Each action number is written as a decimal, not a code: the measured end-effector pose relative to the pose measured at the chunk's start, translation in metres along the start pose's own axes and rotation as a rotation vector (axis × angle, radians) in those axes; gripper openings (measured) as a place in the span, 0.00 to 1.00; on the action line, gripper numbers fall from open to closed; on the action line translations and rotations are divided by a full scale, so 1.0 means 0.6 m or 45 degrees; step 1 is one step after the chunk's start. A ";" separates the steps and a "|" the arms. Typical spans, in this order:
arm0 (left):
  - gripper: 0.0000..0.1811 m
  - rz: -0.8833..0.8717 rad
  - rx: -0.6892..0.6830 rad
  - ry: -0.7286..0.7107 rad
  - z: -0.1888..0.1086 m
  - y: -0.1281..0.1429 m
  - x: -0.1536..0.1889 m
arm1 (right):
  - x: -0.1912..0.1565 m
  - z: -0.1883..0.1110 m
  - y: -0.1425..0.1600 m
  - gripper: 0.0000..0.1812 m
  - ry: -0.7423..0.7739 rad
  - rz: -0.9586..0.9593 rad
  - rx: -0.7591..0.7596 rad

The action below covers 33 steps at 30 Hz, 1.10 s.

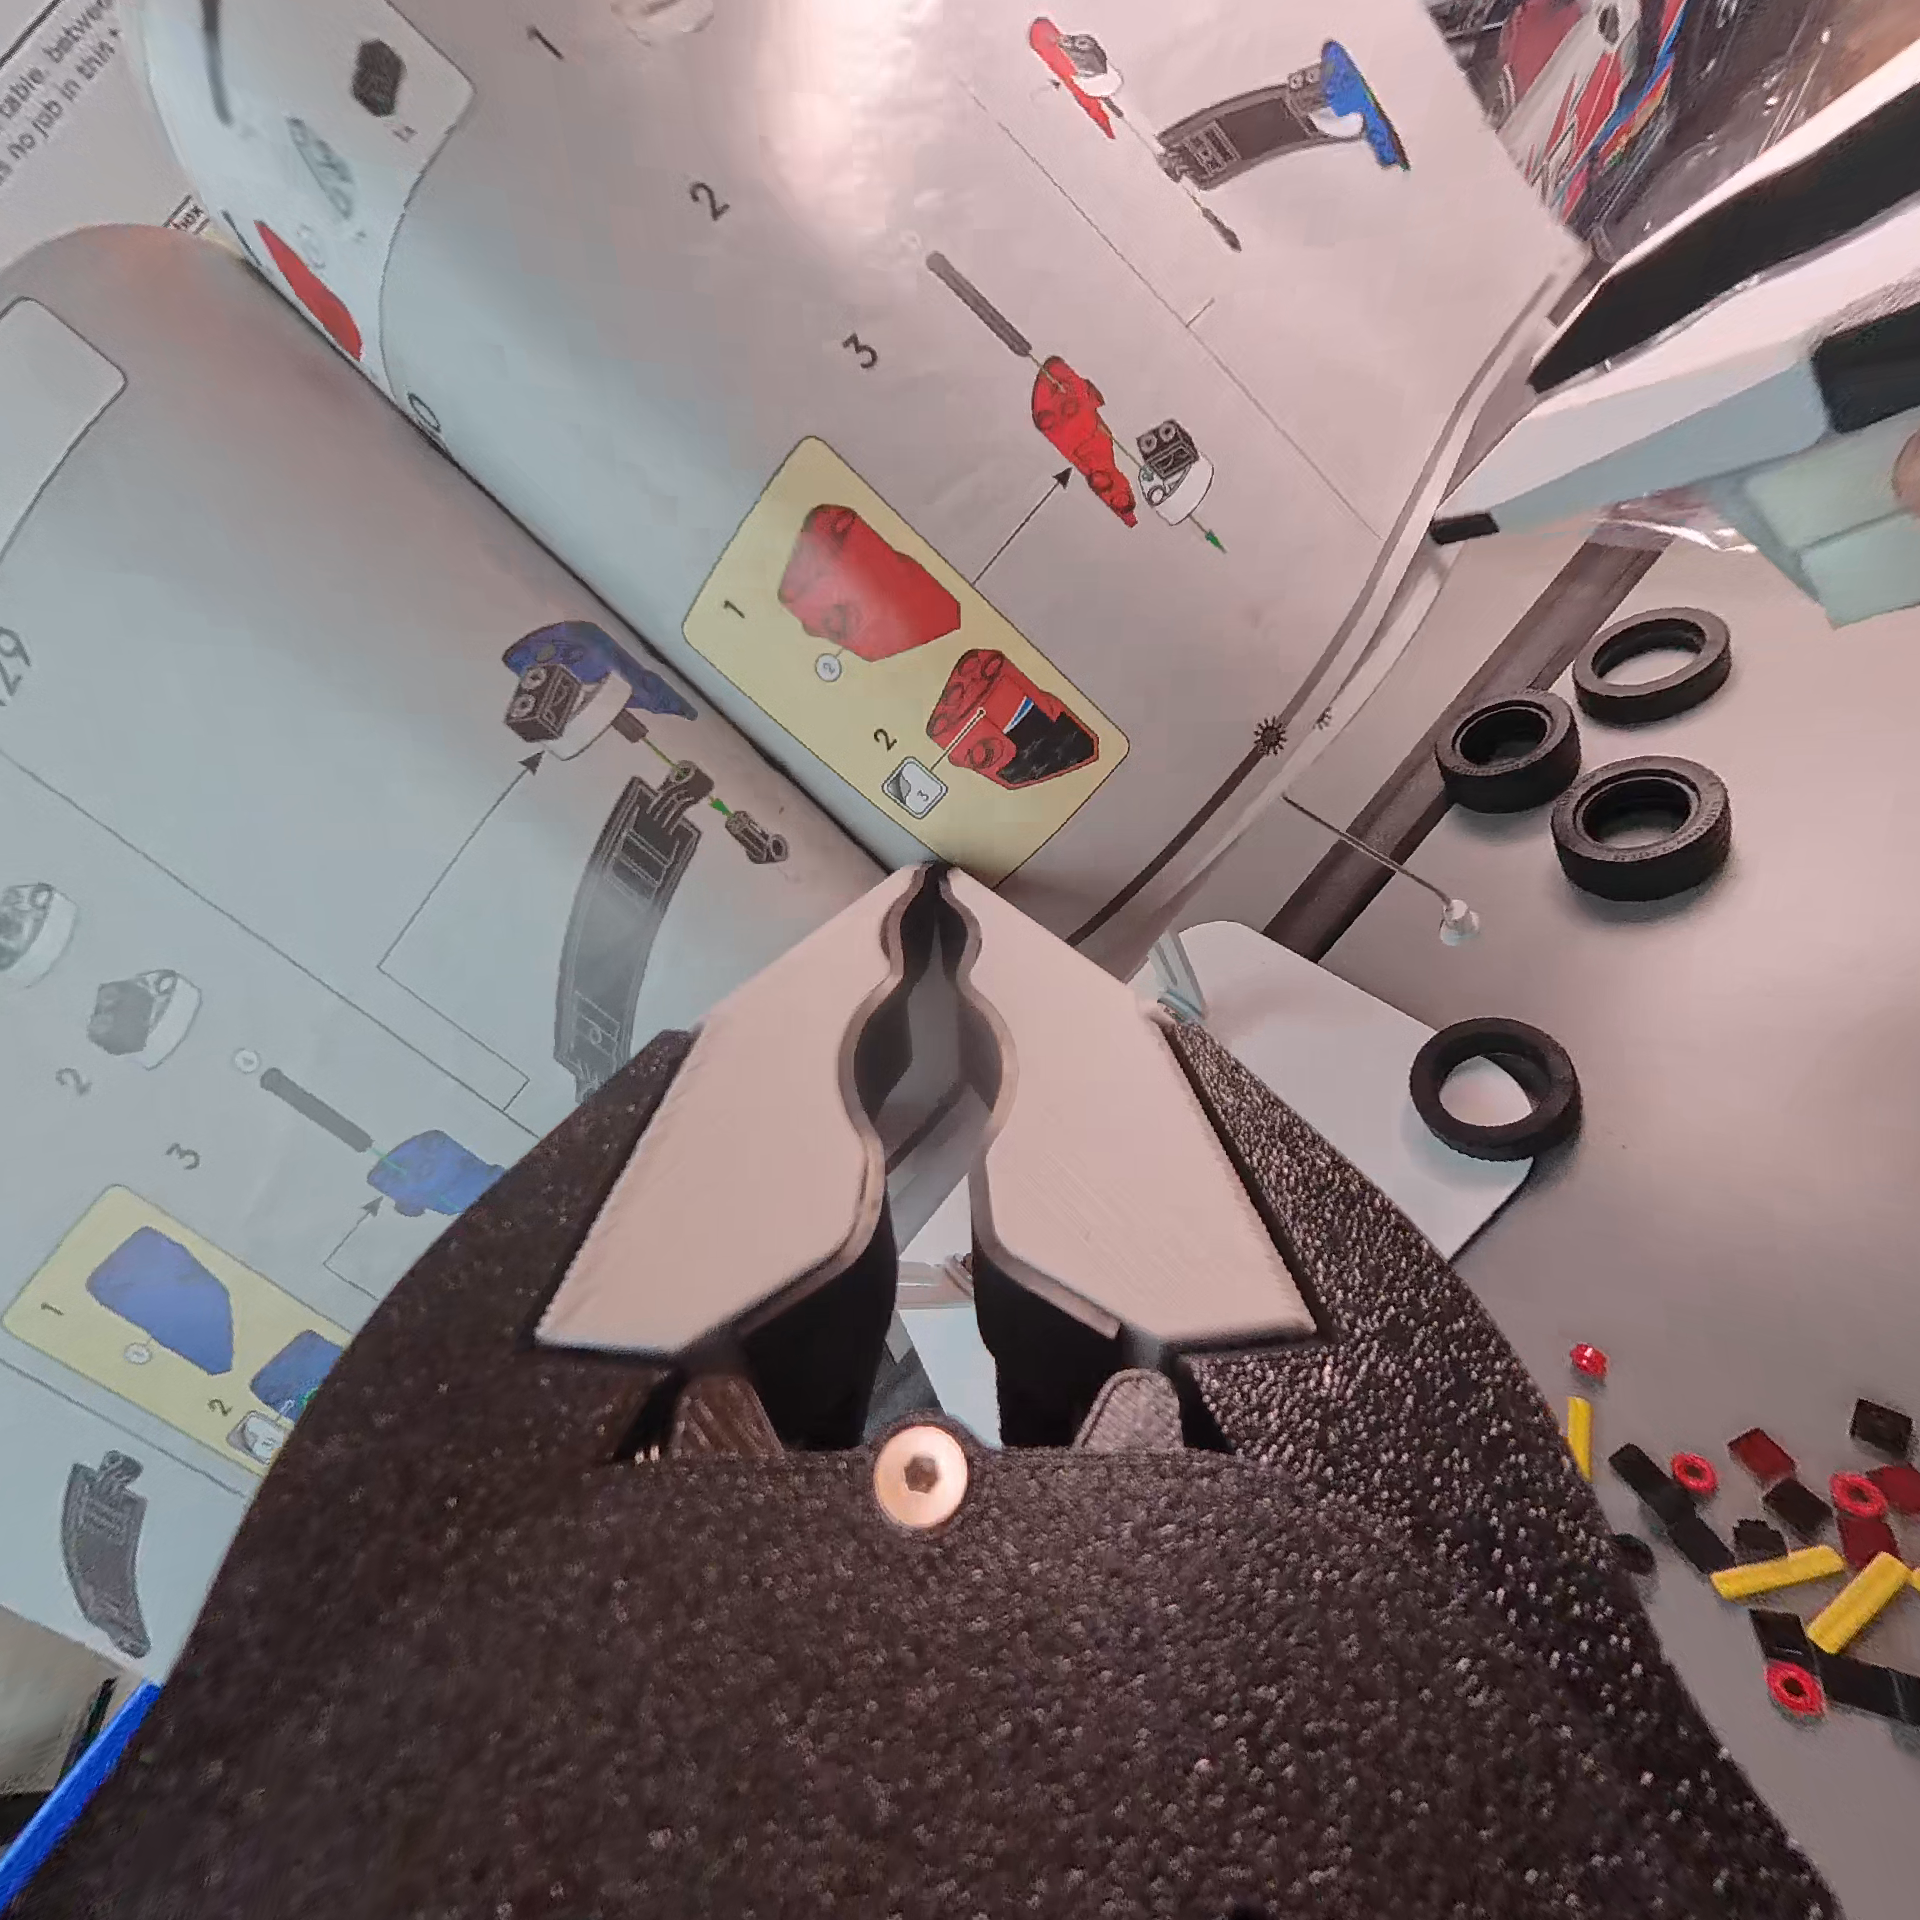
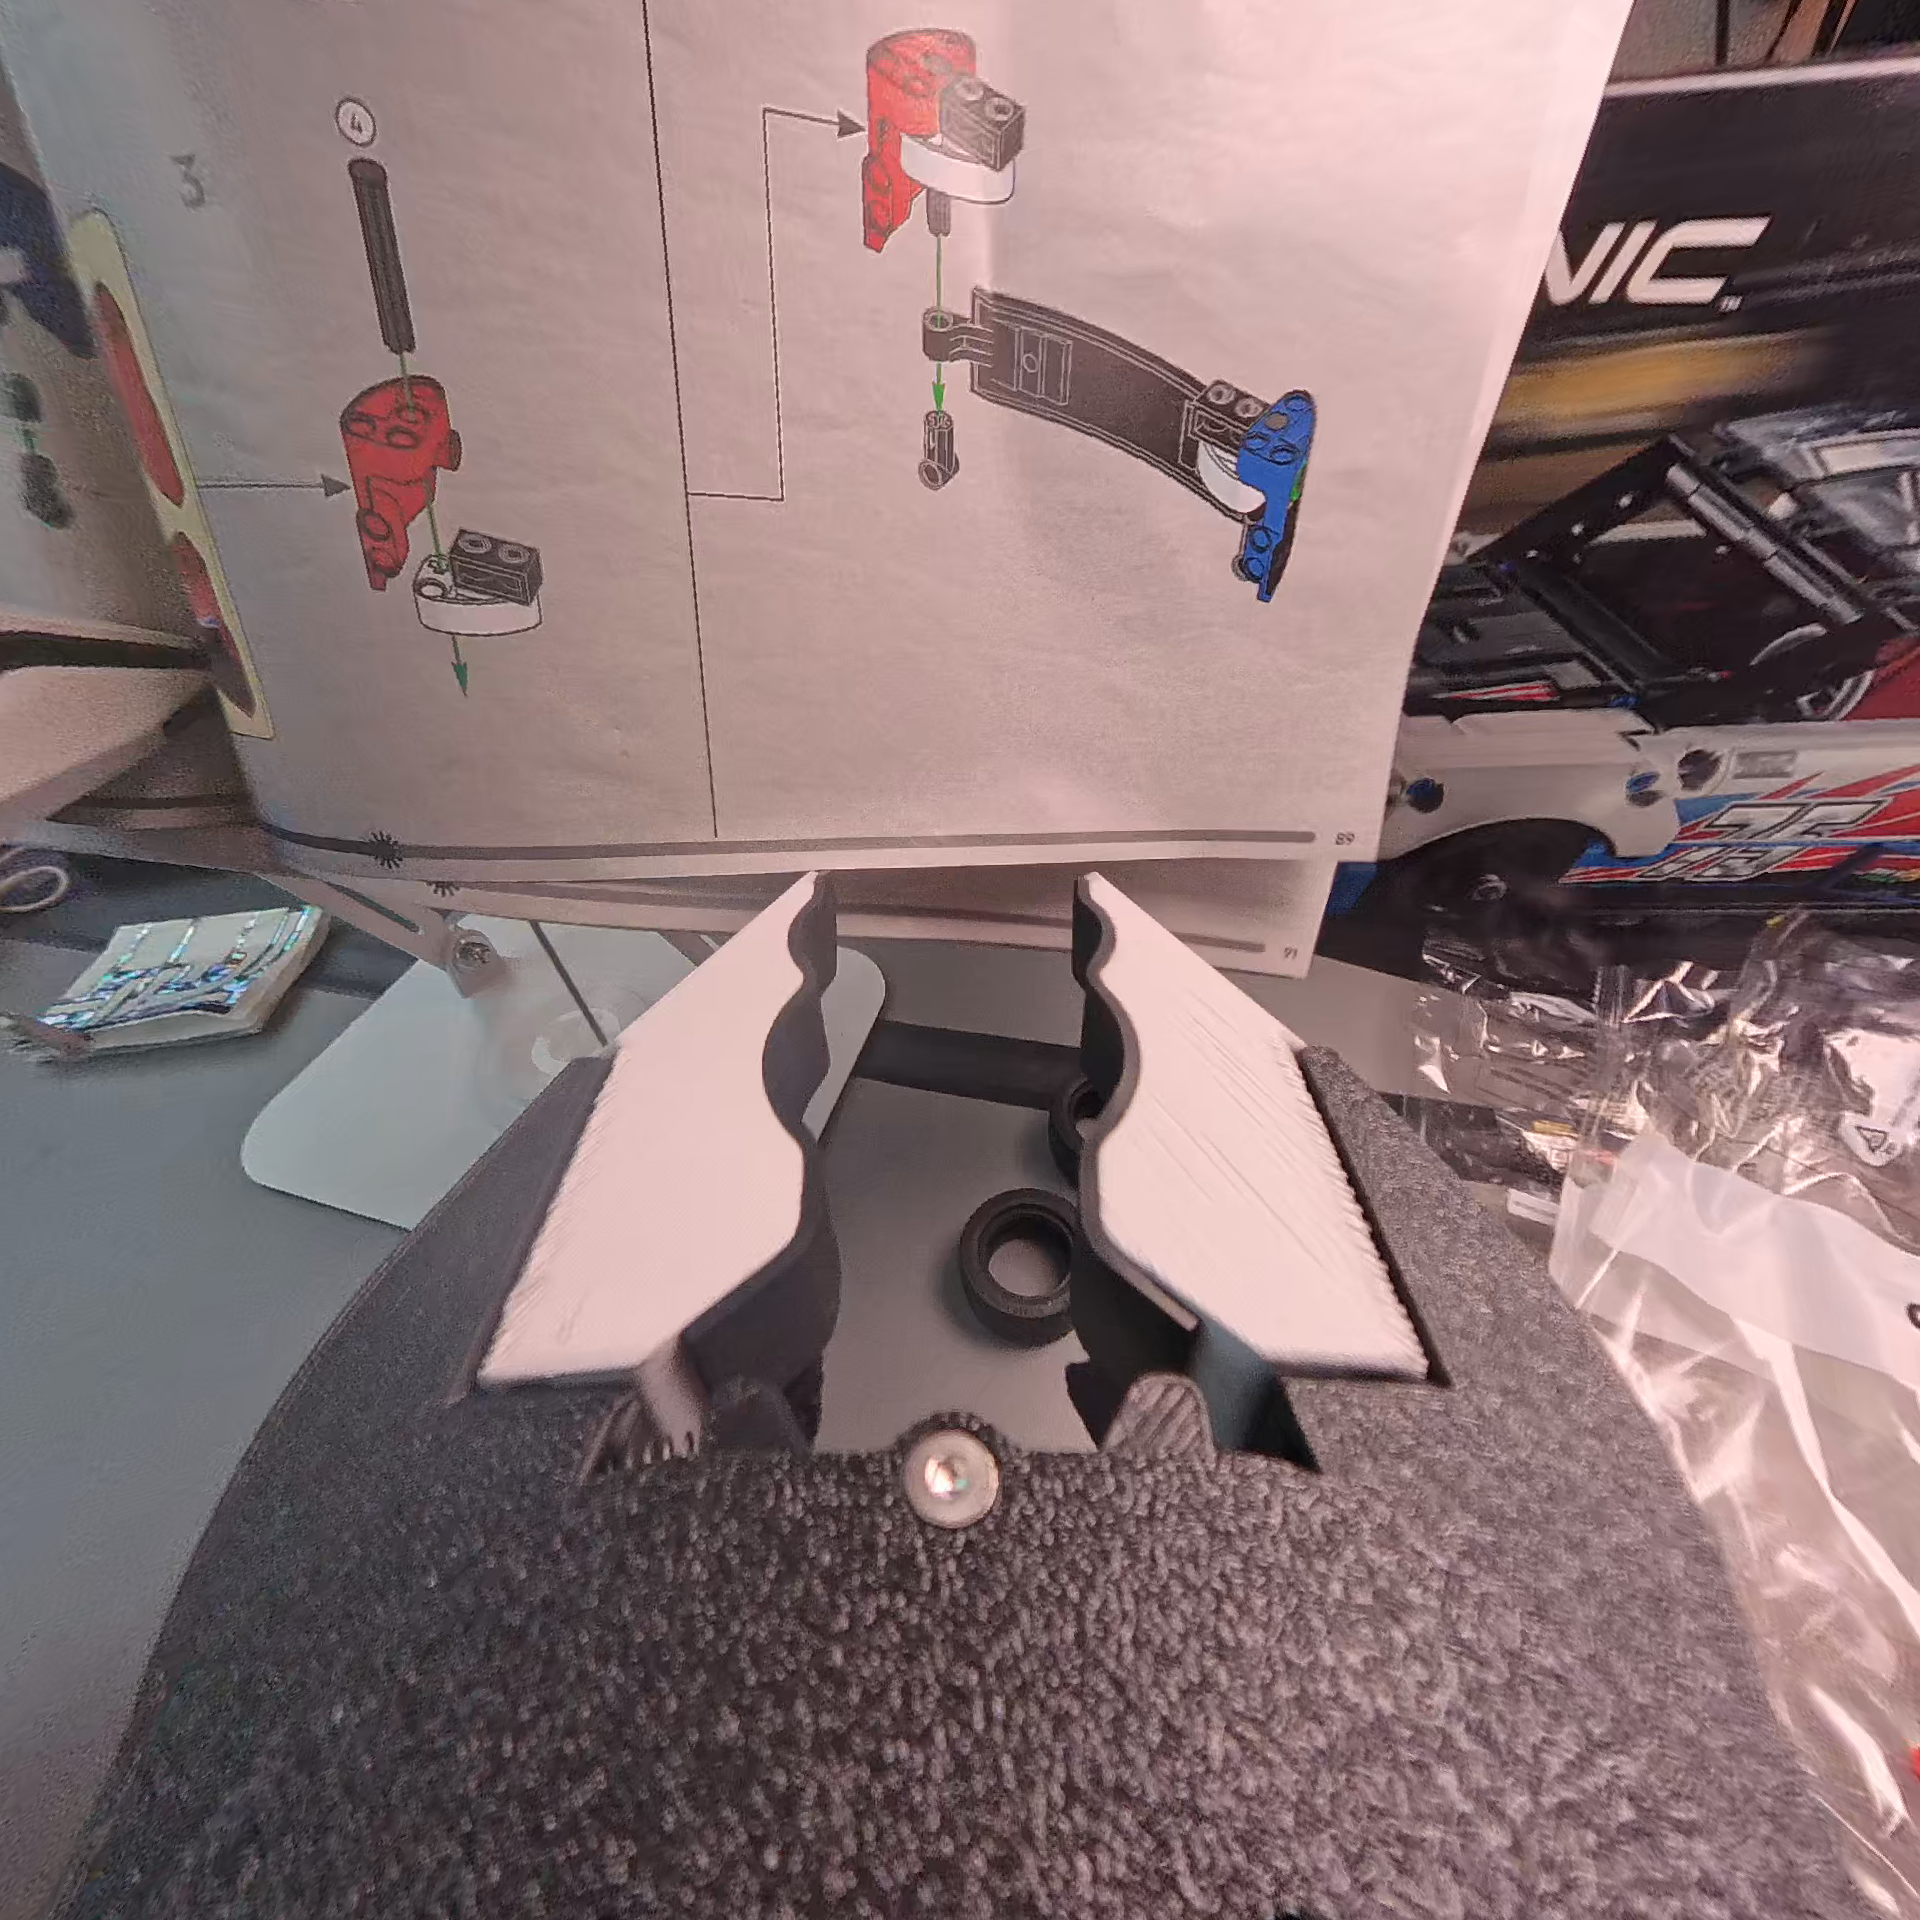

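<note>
Left tool [image 1: 935,883] pinched tight, empty, tip at open booklet [image 1: 623,468]. Right tool [image 2: 951,914] spread wide over small black tire [image 2: 1023,1283] on surface [image 2: 156,1247]. Tire round: might roll away if bumped. Booklet page might tear.

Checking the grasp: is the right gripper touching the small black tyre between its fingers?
Apart. The right wrist view shows the tyre lying on the table with open gaps to both fingers of the right gripper.

Left gripper [image 1: 932,878], fingertips pressed together, at the lower edge of an open instruction booklet [image 1: 623,468] propped on a stand. Right gripper [image 2: 951,894], jaws apart, above a small black tyre [image 2: 1020,1280] on the grey table [image 2: 156,1299]; 4 tyres visible in left wrist view.
</note>
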State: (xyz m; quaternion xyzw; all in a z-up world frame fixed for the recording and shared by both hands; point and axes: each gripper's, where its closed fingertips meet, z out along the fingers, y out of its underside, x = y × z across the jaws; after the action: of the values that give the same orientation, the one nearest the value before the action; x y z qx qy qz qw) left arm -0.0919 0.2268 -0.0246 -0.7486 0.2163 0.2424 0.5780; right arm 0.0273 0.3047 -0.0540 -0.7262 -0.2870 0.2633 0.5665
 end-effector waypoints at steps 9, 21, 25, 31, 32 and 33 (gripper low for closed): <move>0.00 0.027 -0.019 -0.041 0.002 0.006 -0.010 | 0.012 0.031 -0.018 0.29 -0.002 0.003 -0.030; 0.00 0.001 -0.001 -0.097 0.004 0.005 -0.011 | 0.024 -0.008 0.078 0.14 -0.112 0.252 -0.135; 0.00 0.023 -0.033 -0.075 0.005 0.005 -0.011 | -0.006 0.000 0.115 0.17 -0.165 -0.010 -0.243; 0.00 0.151 -0.110 -0.051 0.004 0.007 -0.009 | 0.002 0.024 0.057 0.15 -0.094 -0.130 -0.172; 0.00 0.157 -0.113 -0.045 0.004 0.007 -0.009 | 0.008 0.029 0.045 0.15 -0.088 -0.128 -0.158; 0.00 0.157 -0.118 -0.039 0.003 0.007 -0.009 | 0.016 0.033 0.036 0.14 -0.074 -0.135 -0.165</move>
State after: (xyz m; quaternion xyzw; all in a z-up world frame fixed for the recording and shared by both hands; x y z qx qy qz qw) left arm -0.0990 0.2280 -0.0247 -0.7559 0.2417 0.2988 0.5300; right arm 0.0223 0.3206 -0.0802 -0.7372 -0.3578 0.2349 0.5228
